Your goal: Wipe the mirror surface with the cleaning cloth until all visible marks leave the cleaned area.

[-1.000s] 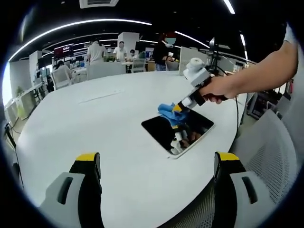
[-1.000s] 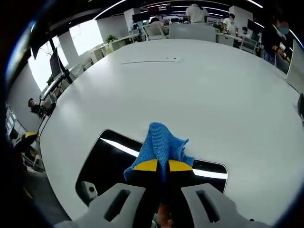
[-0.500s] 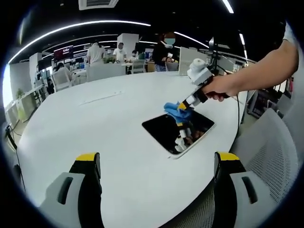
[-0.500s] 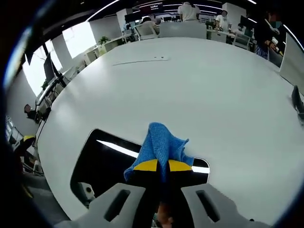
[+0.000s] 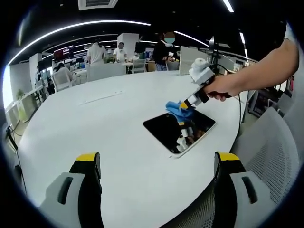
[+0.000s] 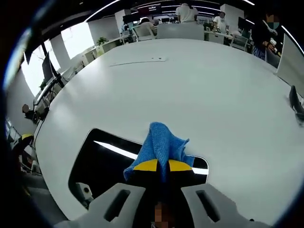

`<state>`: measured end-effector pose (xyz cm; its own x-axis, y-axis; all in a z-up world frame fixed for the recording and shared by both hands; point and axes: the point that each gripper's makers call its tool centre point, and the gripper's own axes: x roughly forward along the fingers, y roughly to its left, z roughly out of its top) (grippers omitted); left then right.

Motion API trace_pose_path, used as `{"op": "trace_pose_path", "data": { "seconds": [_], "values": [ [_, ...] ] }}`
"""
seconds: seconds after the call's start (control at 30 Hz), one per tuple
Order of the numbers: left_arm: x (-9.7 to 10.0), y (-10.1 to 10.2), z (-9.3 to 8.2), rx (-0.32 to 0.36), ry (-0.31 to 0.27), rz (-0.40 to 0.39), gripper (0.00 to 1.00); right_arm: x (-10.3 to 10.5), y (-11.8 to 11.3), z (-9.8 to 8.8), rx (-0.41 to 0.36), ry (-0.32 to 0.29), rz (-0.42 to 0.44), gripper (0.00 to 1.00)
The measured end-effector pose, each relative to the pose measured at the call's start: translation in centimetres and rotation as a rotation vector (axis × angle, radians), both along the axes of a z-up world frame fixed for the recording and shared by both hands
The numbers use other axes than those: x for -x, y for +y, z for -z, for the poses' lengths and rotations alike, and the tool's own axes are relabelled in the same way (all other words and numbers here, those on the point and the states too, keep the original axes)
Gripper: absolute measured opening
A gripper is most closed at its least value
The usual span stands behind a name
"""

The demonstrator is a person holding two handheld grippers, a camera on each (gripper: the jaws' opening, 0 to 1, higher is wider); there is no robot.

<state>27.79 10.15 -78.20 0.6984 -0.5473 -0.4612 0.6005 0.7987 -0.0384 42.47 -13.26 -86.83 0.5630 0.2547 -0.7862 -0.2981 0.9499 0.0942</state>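
Observation:
A dark rectangular mirror (image 5: 179,132) (image 6: 107,164) lies flat on the round white table (image 5: 95,123), near its right edge. My right gripper (image 6: 159,166) (image 5: 184,105) is shut on a blue cleaning cloth (image 6: 160,144) (image 5: 176,109), which hangs at the mirror's far edge; I cannot tell if it touches the glass. A person's hand (image 5: 219,87) holds that gripper. The mirror reflects the gripper and ceiling lights. My left gripper (image 5: 156,164) stands open over the table's near part, its jaws wide apart with nothing between them, well short of the mirror.
A grey mesh chair (image 5: 273,156) stands at the table's right side. Several people (image 5: 96,51) and desks fill the office behind the table. A thin strip (image 6: 138,61) lies on the far table surface.
The right gripper and blue cloth have shifted slightly along the mirror's far edge, up and to the right in the left gripper view. The left gripper has stayed put.

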Motion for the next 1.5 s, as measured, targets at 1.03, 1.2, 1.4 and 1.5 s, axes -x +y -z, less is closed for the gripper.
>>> {"op": "trace_pose_path", "data": {
  "seconds": [1.03, 1.2, 1.4, 1.5],
  "values": [
    [0.1, -0.4, -0.3, 0.026, 0.008, 0.013, 0.99, 6.6, 0.2, -0.2, -0.048, -0.024, 0.004, 0.00],
    [0.2, -0.5, -0.3, 0.026, 0.010, 0.016, 0.99, 7.7, 0.1, -0.2, -0.080, -0.013, 0.019, 0.00],
    [0.2, -0.5, -0.3, 0.025, 0.010, 0.017, 0.99, 8.9, 0.2, -0.2, -0.094, 0.000, 0.022, 0.00],
    [0.2, -0.5, -0.3, 0.027, 0.010, 0.017, 0.99, 9.2, 0.2, -0.2, -0.089, 0.006, 0.013, 0.00]
  ]
}}
